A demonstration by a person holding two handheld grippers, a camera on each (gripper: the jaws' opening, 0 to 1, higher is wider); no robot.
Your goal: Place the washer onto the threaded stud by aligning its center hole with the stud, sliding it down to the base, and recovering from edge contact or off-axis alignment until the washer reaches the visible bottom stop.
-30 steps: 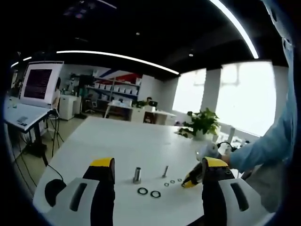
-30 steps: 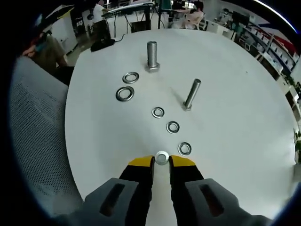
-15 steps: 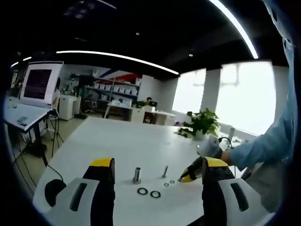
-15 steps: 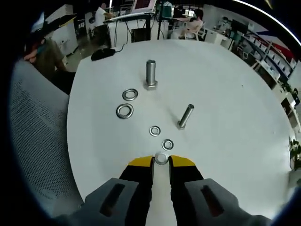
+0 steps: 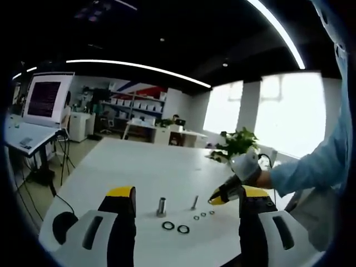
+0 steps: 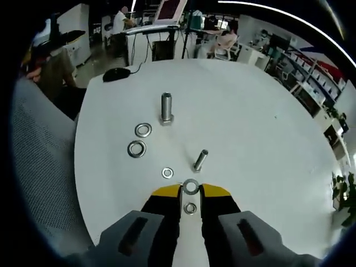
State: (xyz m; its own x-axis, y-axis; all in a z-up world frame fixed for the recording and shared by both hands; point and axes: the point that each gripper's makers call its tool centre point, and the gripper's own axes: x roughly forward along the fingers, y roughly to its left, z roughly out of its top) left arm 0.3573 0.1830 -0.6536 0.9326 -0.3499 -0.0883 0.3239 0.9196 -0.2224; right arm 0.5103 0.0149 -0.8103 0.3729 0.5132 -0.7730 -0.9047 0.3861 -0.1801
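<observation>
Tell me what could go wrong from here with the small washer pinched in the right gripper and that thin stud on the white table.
1. The right gripper pinches the small silver washer only by its edge at the yellow tips, so it could slip or tilt on contact.
2. The thin threaded steel stud looks tilted in the right gripper view, so the hole may catch off-axis.
3. Loose small washers lie beside the stud on the round white table and could get knocked.

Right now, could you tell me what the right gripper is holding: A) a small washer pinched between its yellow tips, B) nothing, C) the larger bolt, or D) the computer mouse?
A: the right gripper is shut on a small washer, pinched at its yellow tips above the white table.
</observation>
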